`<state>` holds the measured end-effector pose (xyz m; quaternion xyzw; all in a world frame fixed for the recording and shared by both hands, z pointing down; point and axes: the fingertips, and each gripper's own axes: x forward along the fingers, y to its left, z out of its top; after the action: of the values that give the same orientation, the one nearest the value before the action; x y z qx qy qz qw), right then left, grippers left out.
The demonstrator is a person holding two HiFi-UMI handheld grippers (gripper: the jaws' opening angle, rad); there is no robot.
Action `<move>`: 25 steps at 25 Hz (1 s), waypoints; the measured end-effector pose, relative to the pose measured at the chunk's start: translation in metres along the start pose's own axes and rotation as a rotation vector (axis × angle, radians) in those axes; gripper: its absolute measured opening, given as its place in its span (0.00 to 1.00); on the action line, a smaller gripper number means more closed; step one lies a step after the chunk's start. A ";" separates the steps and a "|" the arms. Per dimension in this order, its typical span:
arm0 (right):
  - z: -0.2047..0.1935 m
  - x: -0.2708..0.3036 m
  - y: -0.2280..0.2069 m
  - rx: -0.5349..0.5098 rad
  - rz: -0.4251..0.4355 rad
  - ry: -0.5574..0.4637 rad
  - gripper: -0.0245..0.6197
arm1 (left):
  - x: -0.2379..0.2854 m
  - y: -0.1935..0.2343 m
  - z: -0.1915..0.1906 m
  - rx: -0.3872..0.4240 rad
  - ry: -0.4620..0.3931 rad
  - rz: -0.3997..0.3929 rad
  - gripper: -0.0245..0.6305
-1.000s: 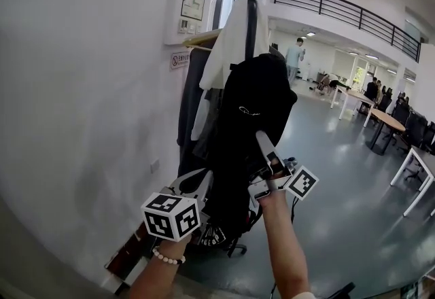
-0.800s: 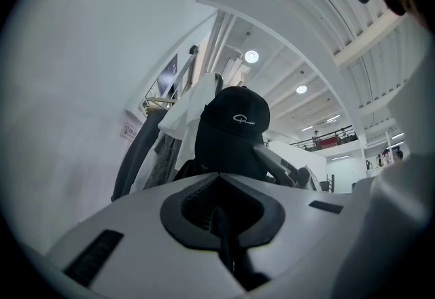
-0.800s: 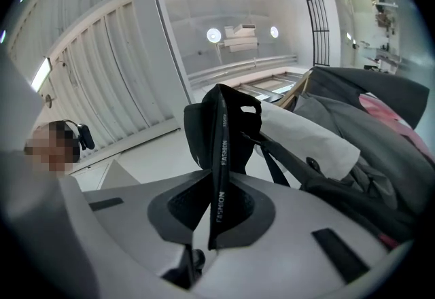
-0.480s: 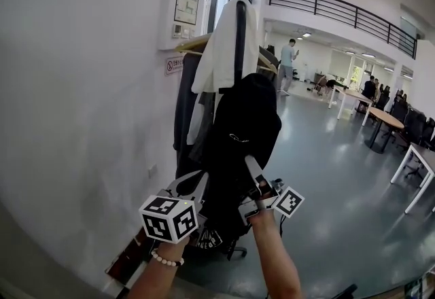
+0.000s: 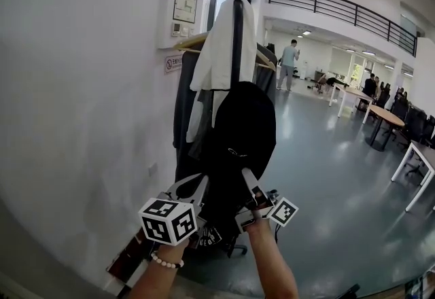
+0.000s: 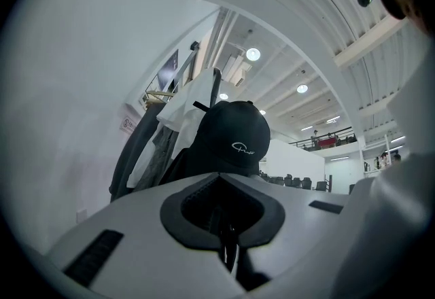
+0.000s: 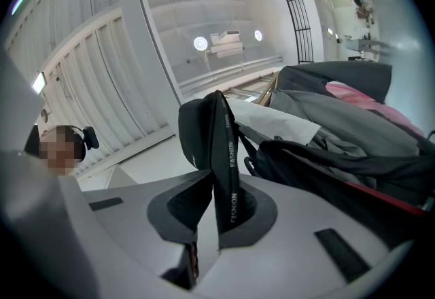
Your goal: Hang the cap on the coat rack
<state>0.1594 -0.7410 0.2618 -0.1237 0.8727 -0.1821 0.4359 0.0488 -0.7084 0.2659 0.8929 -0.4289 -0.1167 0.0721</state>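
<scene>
A black cap [image 5: 241, 124] with a small white logo hangs between my two grippers, in front of the coat rack [image 5: 236, 32] and below its top. The rack's dark pole carries a white garment [image 5: 216, 53] and dark coats. My left gripper [image 5: 201, 185] is shut on the cap's lower edge; in the left gripper view the cap [image 6: 231, 138] rises just past its closed jaws [image 6: 221, 179]. My right gripper [image 5: 249, 179] is shut on the cap's rear strap [image 7: 224, 155], printed with white letters, which runs up between the jaws [image 7: 214, 179].
A white wall [image 5: 81, 121] with signs stands close on the left. A black bag [image 7: 326, 168] and grey and pink garments [image 7: 353, 121] hang on the rack. Tables [image 5: 380, 117] and chairs fill the hall at right, and a person [image 5: 289, 60] stands far back.
The cap and my right gripper have come down and nearer to me, so the cap now sits lower against the rack. The left gripper has hardly moved.
</scene>
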 end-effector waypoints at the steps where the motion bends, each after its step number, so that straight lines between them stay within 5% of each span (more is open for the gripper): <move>1: 0.000 -0.002 -0.001 -0.001 -0.005 -0.009 0.06 | -0.001 -0.001 -0.002 -0.002 0.002 0.001 0.04; 8: 0.000 0.002 -0.001 -0.090 -0.085 -0.016 0.08 | -0.005 0.002 -0.008 -0.013 0.017 0.010 0.04; 16: 0.000 -0.018 -0.014 -0.071 -0.194 -0.006 0.23 | -0.010 -0.010 -0.022 -0.029 0.037 0.005 0.04; 25: 0.007 -0.062 -0.017 -0.121 -0.330 -0.026 0.23 | -0.022 -0.024 -0.039 -0.036 0.055 0.009 0.04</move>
<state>0.2022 -0.7351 0.3097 -0.2935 0.8442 -0.1966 0.4031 0.0637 -0.6749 0.3016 0.8924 -0.4285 -0.0997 0.1006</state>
